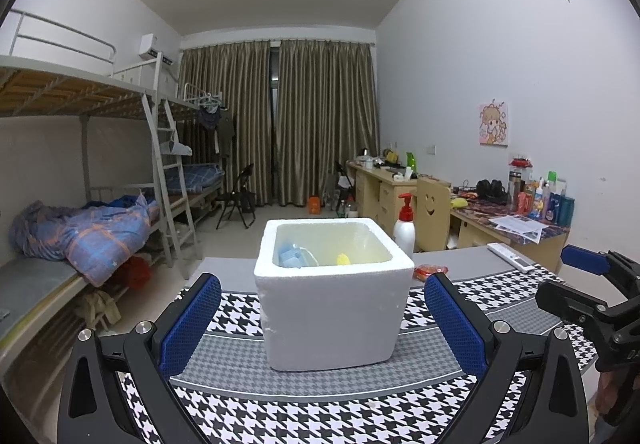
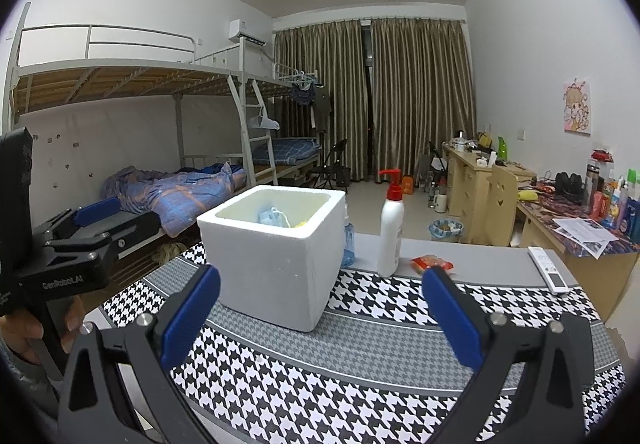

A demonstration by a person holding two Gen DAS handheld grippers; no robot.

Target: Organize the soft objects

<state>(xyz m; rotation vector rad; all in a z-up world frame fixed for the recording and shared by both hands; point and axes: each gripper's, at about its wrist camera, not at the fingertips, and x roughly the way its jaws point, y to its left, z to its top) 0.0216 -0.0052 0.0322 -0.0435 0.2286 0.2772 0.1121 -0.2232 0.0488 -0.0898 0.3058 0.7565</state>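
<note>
Blue-padded left gripper point(image 1: 322, 318) and right gripper point(image 2: 320, 314), jaws wide apart, empty, level before foam box point(image 1: 332, 296).

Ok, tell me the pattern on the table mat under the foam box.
Black-and-white houndstooth mat with grey bands, clearest in the right wrist view.

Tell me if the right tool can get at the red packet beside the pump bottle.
Probably yes. The right tool is open and empty, and the red packet lies in the open on the table, right of the pump bottle, with nothing between.
</note>
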